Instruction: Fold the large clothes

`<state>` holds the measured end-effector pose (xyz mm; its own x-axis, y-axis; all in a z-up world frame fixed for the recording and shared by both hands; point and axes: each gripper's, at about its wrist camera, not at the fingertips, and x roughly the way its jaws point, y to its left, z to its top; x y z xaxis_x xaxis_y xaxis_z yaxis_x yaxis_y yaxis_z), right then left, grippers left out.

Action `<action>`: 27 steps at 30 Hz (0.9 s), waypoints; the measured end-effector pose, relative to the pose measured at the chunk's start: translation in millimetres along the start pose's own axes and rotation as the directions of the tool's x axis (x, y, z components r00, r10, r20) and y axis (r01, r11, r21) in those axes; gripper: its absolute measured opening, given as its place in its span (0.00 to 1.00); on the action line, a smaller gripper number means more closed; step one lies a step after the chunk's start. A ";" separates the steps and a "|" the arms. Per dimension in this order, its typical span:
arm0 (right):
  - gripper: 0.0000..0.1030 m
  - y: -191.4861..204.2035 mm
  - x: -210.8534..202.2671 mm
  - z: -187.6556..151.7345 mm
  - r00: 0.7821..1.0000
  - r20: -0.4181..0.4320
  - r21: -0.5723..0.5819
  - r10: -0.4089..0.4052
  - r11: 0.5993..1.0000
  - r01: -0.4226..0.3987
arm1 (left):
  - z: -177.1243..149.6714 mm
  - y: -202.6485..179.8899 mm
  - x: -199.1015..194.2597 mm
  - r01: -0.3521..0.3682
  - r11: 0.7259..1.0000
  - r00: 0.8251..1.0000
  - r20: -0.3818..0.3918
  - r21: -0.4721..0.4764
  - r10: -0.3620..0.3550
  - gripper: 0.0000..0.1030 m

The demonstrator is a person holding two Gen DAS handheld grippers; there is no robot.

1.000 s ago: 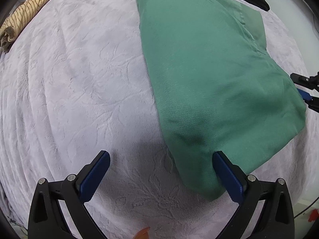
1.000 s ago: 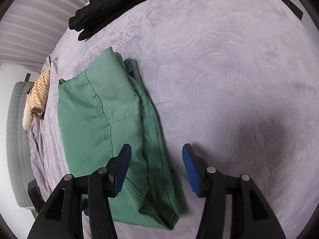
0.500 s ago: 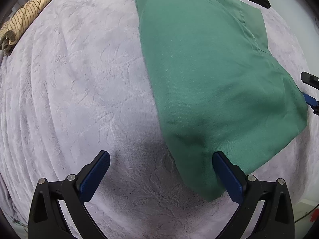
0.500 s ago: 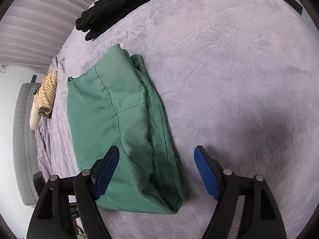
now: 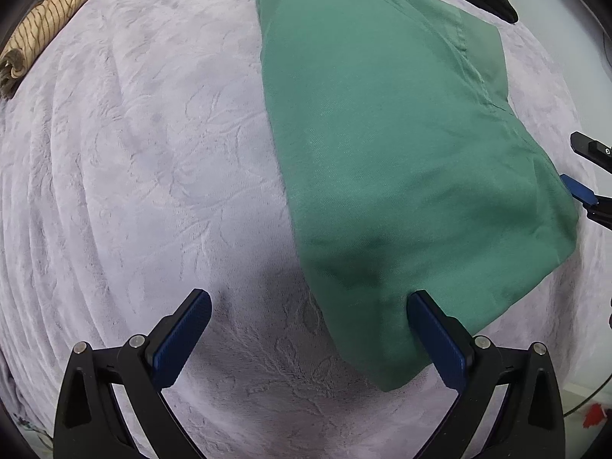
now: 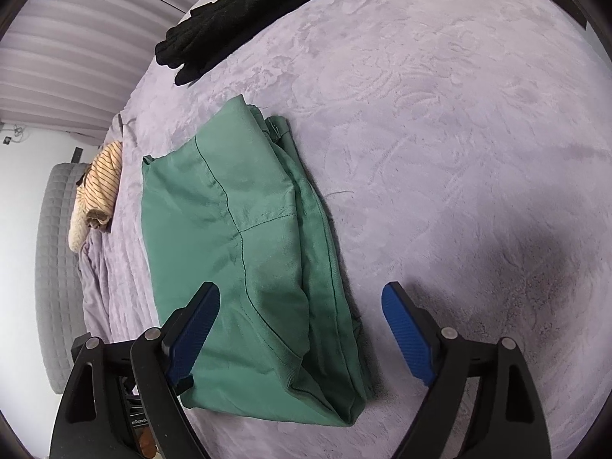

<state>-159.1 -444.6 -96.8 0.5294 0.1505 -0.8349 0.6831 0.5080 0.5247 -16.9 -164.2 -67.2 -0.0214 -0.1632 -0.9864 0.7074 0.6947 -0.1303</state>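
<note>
One folded green garment (image 6: 244, 252) lies flat on the lilac bedspread (image 6: 440, 134), seams showing. Left tongs (image 5: 306, 340) point down, wide apart, empty; right tongs (image 6: 302, 329) angle downward, jaws opening, gripping nothing.

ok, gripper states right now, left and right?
Left gripper: open, holding nothing.
Right gripper: jaws opening, nothing gripped; green garment lies loose between them.

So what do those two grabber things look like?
Both look alike. The left gripper has two black plastic arms with triangle-shaped holes, small silver screws, and flat blue ridged pads on the inner sides. The right gripper is the same: black arms, silver screws, blue pads.
</note>
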 end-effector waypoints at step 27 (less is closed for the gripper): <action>0.88 0.8 99.7 85.8 0.949 -0.169 0.000 0.267 0.963 -0.271 | 51.4 20.0 46.5 0.335 0.937 0.941 -0.025 -0.096 -0.339 1.00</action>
<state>-62.6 -502.0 -165.4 0.5998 0.4217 -0.6800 0.5141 0.4481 0.7314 32.6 -193.9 -110.5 -0.2771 -0.3717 -0.8860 0.5882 0.6635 -0.4623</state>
